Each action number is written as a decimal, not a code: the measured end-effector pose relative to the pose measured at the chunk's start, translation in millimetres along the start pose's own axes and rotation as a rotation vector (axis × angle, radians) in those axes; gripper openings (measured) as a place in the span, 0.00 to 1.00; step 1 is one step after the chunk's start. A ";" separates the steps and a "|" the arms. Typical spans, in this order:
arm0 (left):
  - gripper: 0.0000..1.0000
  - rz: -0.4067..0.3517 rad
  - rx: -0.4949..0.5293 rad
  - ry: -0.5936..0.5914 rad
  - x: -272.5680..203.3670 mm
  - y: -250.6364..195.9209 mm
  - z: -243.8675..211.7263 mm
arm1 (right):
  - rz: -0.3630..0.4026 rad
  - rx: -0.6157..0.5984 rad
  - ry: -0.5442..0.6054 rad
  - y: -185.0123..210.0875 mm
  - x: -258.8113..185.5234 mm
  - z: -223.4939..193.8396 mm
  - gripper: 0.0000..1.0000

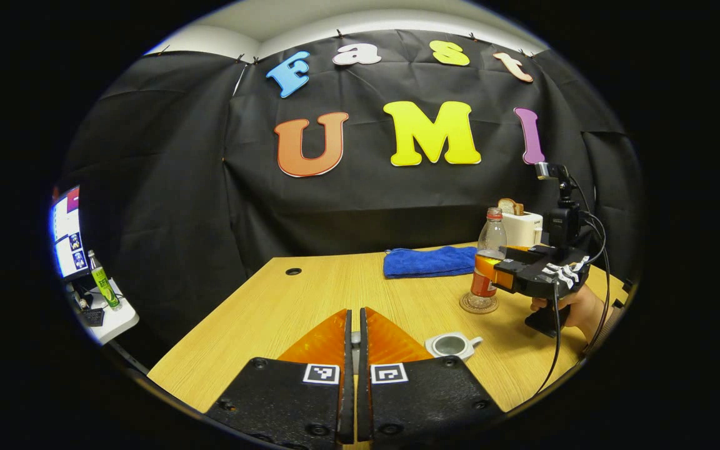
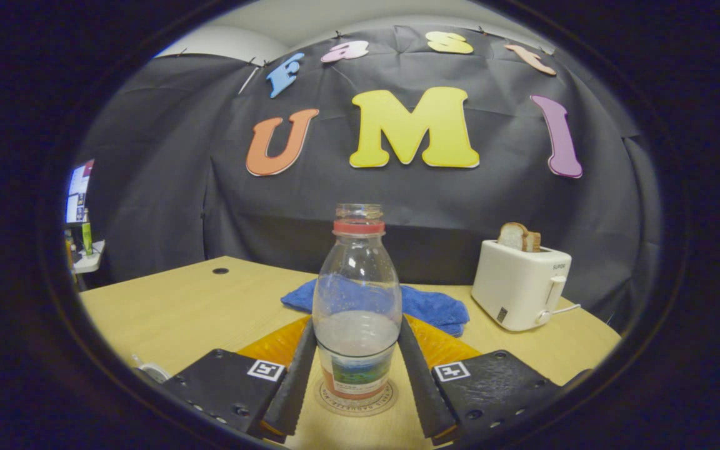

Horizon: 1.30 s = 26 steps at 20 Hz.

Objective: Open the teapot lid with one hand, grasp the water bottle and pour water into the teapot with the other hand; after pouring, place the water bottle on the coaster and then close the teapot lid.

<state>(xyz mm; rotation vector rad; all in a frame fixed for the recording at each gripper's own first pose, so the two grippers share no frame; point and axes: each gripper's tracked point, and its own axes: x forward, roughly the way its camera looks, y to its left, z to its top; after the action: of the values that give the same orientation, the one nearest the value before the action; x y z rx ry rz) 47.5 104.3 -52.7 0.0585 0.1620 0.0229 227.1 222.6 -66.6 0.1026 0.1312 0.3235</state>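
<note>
Left gripper view, own gripper: the left gripper (image 1: 352, 350) has its fingers pressed almost together; a thin pale sliver sits in the slit, possibly the lid's knob, too hidden to be sure.
Left gripper view, ahead and right: the teapot (image 1: 454, 345) stands open on the table (image 1: 285, 306) just beside the right finger. Farther right, the right gripper (image 1: 491, 269), held by a hand (image 1: 575, 306), meets the water bottle (image 1: 488, 262) on the coaster (image 1: 479, 305).
Right gripper view, own gripper: fingers flank the bottle's lower body, touching or nearly so; real pressure is unclear. The bottle is upright, uncapped, on the coaster.
Right gripper view, beyond: blue cloth (image 2: 435, 306) behind, toaster (image 2: 519, 284) far right.
Risk: opening unevenly or pulling back skewed could topple the uncapped bottle and spill.
View difference: the teapot's open mouth is clear from the left; the water level from the right.
</note>
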 end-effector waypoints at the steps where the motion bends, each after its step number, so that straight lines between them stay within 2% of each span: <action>1: 0.05 0.000 -0.004 -0.003 -0.4 -0.2 1.8 | 0.001 0.005 0.001 0.4 -1.9 -0.9 0.75; 4: 0.04 0.001 0.004 0.003 -0.7 -3.3 -0.4 | 0.019 0.018 0.003 3.1 -4.8 0.5 0.79; 5: 0.04 0.001 0.009 0.002 -1.1 -3.8 0.8 | 0.031 0.022 0.000 3.7 -7.3 1.6 0.89; 7: 0.04 -0.011 0.014 -0.004 -1.5 -10.0 2.7 | 0.025 0.012 -0.011 0.5 -13.4 7.4 0.98; 11: 0.04 -0.036 0.022 -0.008 0.9 -21.7 1.4 | 0.051 0.019 -0.023 2.9 -29.3 13.9 0.98; 14: 0.05 -0.075 -0.010 -0.011 6.5 -34.7 -0.8 | 0.043 0.006 -0.060 -3.4 -52.9 20.2 0.98; 17: 0.04 -0.088 -0.081 0.034 23.8 -45.4 -15.6 | 0.013 -0.006 -0.109 -15.5 -81.9 23.9 0.98; 21: 0.05 -0.203 -0.195 0.085 34.2 -81.2 -32.4 | -0.009 -0.063 -0.138 -30.0 -115.9 14.0 0.98; 26: 0.05 -0.246 -0.197 0.073 41.9 -101.7 -36.4 | -0.085 -0.098 -0.177 -53.8 -147.2 0.8 0.97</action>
<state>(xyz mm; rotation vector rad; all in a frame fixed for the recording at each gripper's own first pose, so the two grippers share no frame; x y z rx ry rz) 84.8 6.0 -101.4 -0.1597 0.2382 -0.2040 105.5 124.3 -55.9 0.0284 -0.0558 0.2348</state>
